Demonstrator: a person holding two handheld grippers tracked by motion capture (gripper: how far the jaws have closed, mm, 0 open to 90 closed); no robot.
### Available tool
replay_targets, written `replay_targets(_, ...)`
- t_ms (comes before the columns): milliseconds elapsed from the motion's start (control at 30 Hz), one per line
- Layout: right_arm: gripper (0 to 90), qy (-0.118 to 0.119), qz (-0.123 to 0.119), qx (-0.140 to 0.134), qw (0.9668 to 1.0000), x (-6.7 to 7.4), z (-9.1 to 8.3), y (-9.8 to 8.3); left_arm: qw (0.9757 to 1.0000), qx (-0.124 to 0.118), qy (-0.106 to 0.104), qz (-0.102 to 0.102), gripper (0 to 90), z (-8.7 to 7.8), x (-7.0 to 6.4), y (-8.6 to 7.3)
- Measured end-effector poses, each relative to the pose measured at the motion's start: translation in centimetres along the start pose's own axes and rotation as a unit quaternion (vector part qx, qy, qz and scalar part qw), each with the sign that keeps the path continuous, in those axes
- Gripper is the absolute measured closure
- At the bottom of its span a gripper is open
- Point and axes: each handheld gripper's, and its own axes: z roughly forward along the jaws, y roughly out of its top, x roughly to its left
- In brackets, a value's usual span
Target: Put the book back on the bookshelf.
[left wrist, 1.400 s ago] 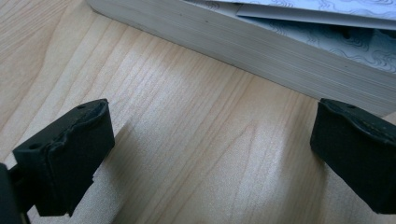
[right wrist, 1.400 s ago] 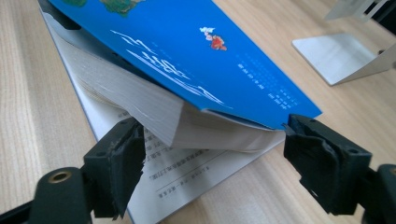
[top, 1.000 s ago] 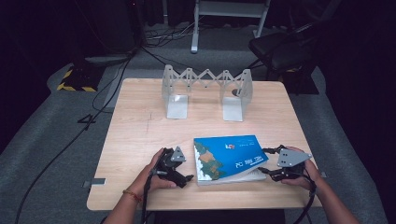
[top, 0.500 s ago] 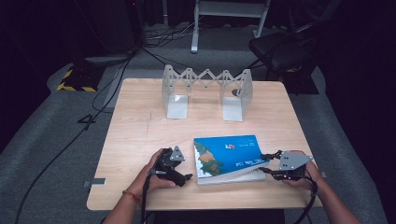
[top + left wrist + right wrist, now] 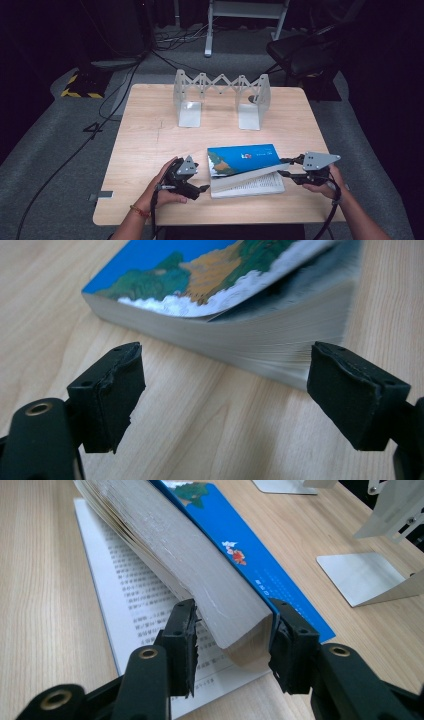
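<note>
Book [image 5: 220, 605]: right gripper [image 5: 232, 645] pinches a lifted wad of pages, printed page beneath; left gripper [image 5: 225, 390], jaws spread, has just been narrowing, nothing between.

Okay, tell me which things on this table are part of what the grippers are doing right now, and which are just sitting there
In the job:
- blue book, upper part lifted off a printed page
- right gripper, jaws just closed on that lifted stack
- left gripper, open beside the book

Lying about:
- metal folding bookend rack, at the table's far side

Blue-covered paperback book [image 5: 242, 159] near table's front edge, cover and upper pages lifted, printed page exposed beneath
</note>
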Motion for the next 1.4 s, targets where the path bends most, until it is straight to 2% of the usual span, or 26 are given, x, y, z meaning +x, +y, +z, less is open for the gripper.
replay_targets(100, 58.3, 0.004, 0.014, 0.003, 0.9999, -0.5, 0.2, 0.6, 0.9998, -0.007, 0.010, 0.015, 16.4, -0.3, -0.6, 0.9)
replay_targets(267, 58.6, 0.006, 0.019, 0.015, 0.9997, -1.1, 1.2, 1.5, 0.9993, -0.023, -0.001, 0.030, 16.2, -0.7, -1.6, 2.0)
replay_targets(333, 58.6, 0.006, 0.024, 0.017, 0.9996, -1.2, 1.5, 1.8, 0.9991, -0.022, 0.009, 0.036, 15.4, -0.7, -2.0, 2.4)
replay_targets(467, 58.6, 0.006, 0.024, 0.021, 0.9995, -1.4, 1.8, 2.1, 0.9988, -0.024, 0.023, 0.036, 15.9, -1.0, -1.9, 2.8)
replay_targets(500, 58.6, 0.006, 0.027, 0.020, 0.9994, -1.4, 1.9, 2.1, 0.9985, -0.022, 0.028, 0.042, 16.0, -1.2, -1.9, 2.9)
replay_targets(567, 58.6, 0.004, 0.032, 0.018, 0.9993, -1.5, 2.0, 2.2, 0.9983, -0.037, 0.033, 0.031, 15.9, -1.6, -1.6, 3.2)
replay_targets(667, 58.6, 0.004, 0.029, 0.020, 0.9994, -1.5, 2.1, 2.3, 0.9981, -0.040, 0.035, 0.030, 15.8, -1.6, -1.5, 3.5)
replay_targets(700, 58.6, 0.003, 0.030, 0.022, 0.9993, -1.5, 2.1, 2.4, 0.9981, -0.036, 0.036, 0.036, 15.8, -1.5, -1.5, 3.8)
replay_targets(733, 58.7, 0.003, 0.031, 0.022, 0.9993, -1.5, 2.2, 2.5, 0.9973, -0.019, 0.046, 0.054, 15.9, -0.9, -2.0, 4.3)
replay_targets(767, 58.7, 0.003, 0.032, 0.024, 0.9992, -1.6, 2.4, 2.7, 0.9969, -0.014, 0.045, 0.063, 15.7, -0.6, -2.2, 4.6)
replay_targets(800, 58.7, 0.003, 0.032, 0.024, 0.9992, -1.6, 2.4, 2.7, 0.9969, -0.014, 0.045, 0.063, 15.7, -0.6, -2.2, 4.6)
replay_targets(867, 58.7, 0.002, 0.035, 0.026, 0.9990, -1.7, 2.6, 2.9, 0.9954, 0.001, 0.055, 0.078, 15.5, 0.3, -2.7, 5.1)
replay_targets(933, 58.7, 0.002, 0.035, 0.027, 0.9990, -1.7, 2.7, 3.0, 0.9948, 0.010, 0.064, 0.079, 15.6, 1.1, -2.8, 5.5)
replay_targets(1000, 58.8, 0.002, 0.036, 0.029, 0.9989, -1.7, 2.8, 3.1, 0.9946, 0.018, 0.063, 0.081, 15.7, 1.6, -2.9, 5.6)
replay_targets(1033, 58.7, 0.002, 0.037, 0.029, 0.9989, -1.7, 2.8, 3.2, 0.9936, 0.025, 0.070, 0.085, 16.2, 1.8, -2.9, 5.6)
replay_targets(1100, 58.8, 0.002, 0.035, 0.032, 0.9989, -1.7, 2.9, 3.3, 0.9936, 0.030, 0.070, 0.083, 16.9, 2.3, -2.8, 5.7)
replay_targets(1200, 58.8, 0.003, 0.030, 0.037, 0.9988, -1.6, 3.2, 3.5, 0.9927, 0.035, 0.082, 0.081, 28.8, 2.7, -2.8, 5.7)
replay_targets(1233, 58.8, 0.003, 0.030, 0.037, 0.9988, -1.6, 3.2, 3.5, 0.9910, 0.041, 0.094, 0.086, 28.8, 3.1, -2.8, 5.7)
replay_targets(1267, 58.8, 0.004, 0.025, 0.042, 0.9988, -1.4, 3.3, 3.7, 0.9904, 0.047, 0.101, 0.082, 40.3, 3.3, -2.7, 5.7)
replay_targets(1300, 58.8, 0.004, 0.025, 0.042, 0.9988, -1.4, 3.3, 3.7, 0.9903, 0.046, 0.104, 0.079, 40.3, 3.4, -2.6, 5.7)
replay_targets(1333, 58.9, 0.006, 0.023, 0.043, 0.9988, -1.4, 3.5, 3.7, 0.9897, 0.045, 0.113, 0.076, 45.5, 3.5, -2.3, 5.5)
replay_targets(1367, 58.9, 0.008, 0.020, 0.045, 0.9987, -1.3, 3.6, 3.8, 0.9908, 0.043, 0.105, 0.073, 56.8, 3.4, -2.0, 5.3)
replay_targets(1400, 59.0, 0.010, 0.018, 0.047, 0.9987, -1.2, 3.7, 3.8, 0.9908, 0.043, 0.105, 0.073, 58.9, 3.4, -2.0, 5.3)
